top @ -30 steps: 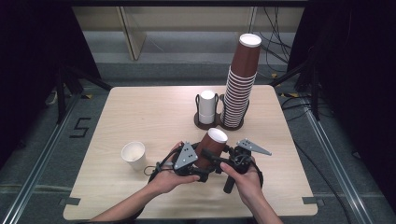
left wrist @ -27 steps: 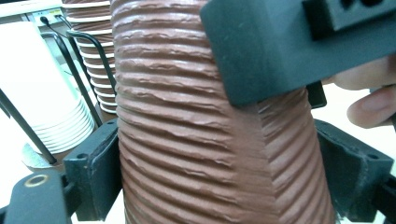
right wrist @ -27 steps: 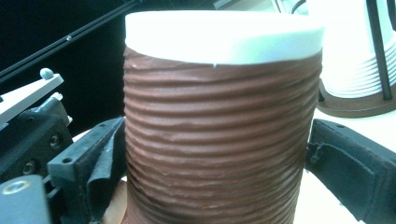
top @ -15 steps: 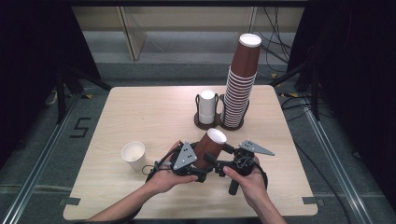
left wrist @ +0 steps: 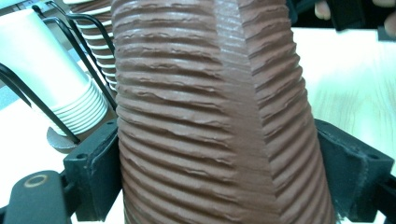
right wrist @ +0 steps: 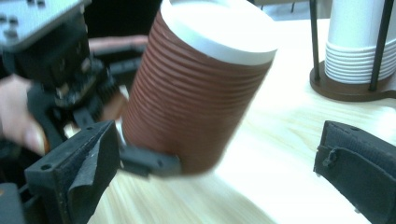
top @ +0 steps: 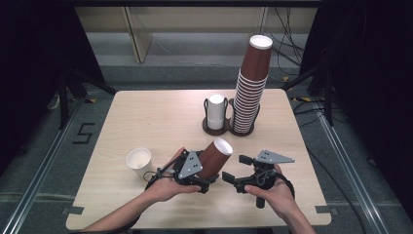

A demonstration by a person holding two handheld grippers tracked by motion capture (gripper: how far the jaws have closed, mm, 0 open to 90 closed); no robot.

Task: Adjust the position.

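High view: only legible writing is a "5" (top: pixel 84 132) marked on the grey floor (top: pixel 44 146) left of the table (top: pixel 156 112). Left hand-held gripper (top: pixel 207 181) pinches the brown ribbed cup (top: pixel 215 157) low on its body; cup tilted, white rim up and to the right, held above the table's near edge. Right hand-held gripper (top: pixel 234 170) just right of the cup, apart from it. Versus earlier frames: the right one sat against the cup, has now drawn off to the right, and its jaws have just been opening, nothing between them. White cup (top: pixel 139 162) upright at near left, unmoved. Wire holder (top: pixel 216 127) with white cups and tall brown cup stack (top: pixel 250 87) at the far middle. Light wood tabletop; dark surroundings, cables behind.

Left gripper view: cup (left wrist: pixel 210 116) clamped between both black jaws; holder behind at left.

Right gripper view: jaws spread wide, empty; cup (right wrist: pixel 196 102) ahead, blurred, left hand-held gripper (right wrist: pixel 149 163) gripping its base.
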